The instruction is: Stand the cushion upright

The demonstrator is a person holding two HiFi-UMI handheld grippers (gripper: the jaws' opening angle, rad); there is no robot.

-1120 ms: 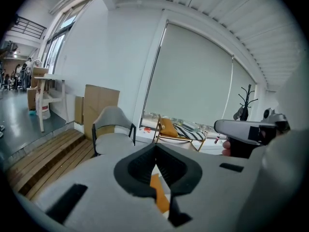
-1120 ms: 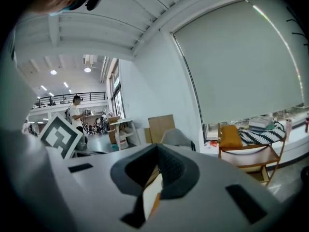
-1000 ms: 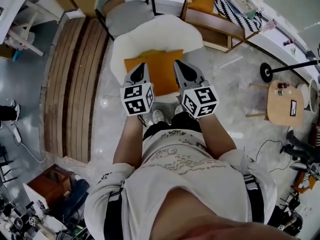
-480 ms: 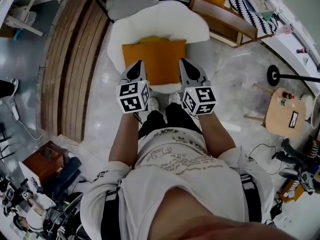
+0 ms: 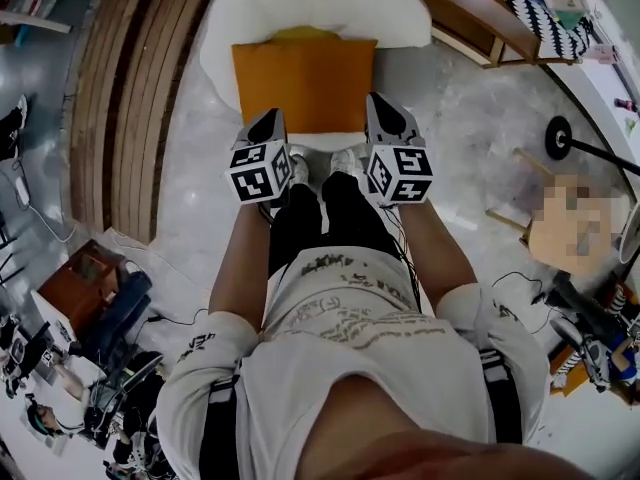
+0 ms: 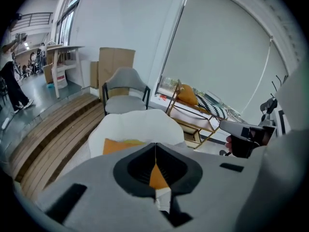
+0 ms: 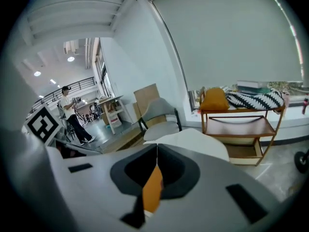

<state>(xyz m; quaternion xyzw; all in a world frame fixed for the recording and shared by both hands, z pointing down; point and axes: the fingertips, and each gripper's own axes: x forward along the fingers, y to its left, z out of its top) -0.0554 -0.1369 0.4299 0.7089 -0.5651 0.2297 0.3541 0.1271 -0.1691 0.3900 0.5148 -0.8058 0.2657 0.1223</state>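
Note:
An orange cushion (image 5: 300, 80) lies flat on the seat of a white lounge chair (image 5: 310, 8). Both grippers hang just in front of the cushion's near edge, one at each front corner. My left gripper (image 5: 270, 118) is shut and holds nothing; in the left gripper view its jaws meet in a thin line (image 6: 155, 149), and the cushion (image 6: 118, 145) shows beyond them. My right gripper (image 5: 381, 102) is also shut and empty, its jaws closed together (image 7: 157, 151). A strip of the cushion (image 7: 153, 187) shows below them. Neither gripper touches the cushion as far as I can see.
A grey chair (image 6: 123, 98) stands behind the white one. A wooden shelf cart (image 7: 241, 122) with an orange pillow and a striped blanket stands to the right. A slatted wooden platform (image 5: 130, 88) runs along the left. A lamp base (image 5: 557, 138) is at the right.
Both grippers have sunk and come down to the cushion's front edge. The chair and cushion have slid up in the head view. Both jaws stay shut.

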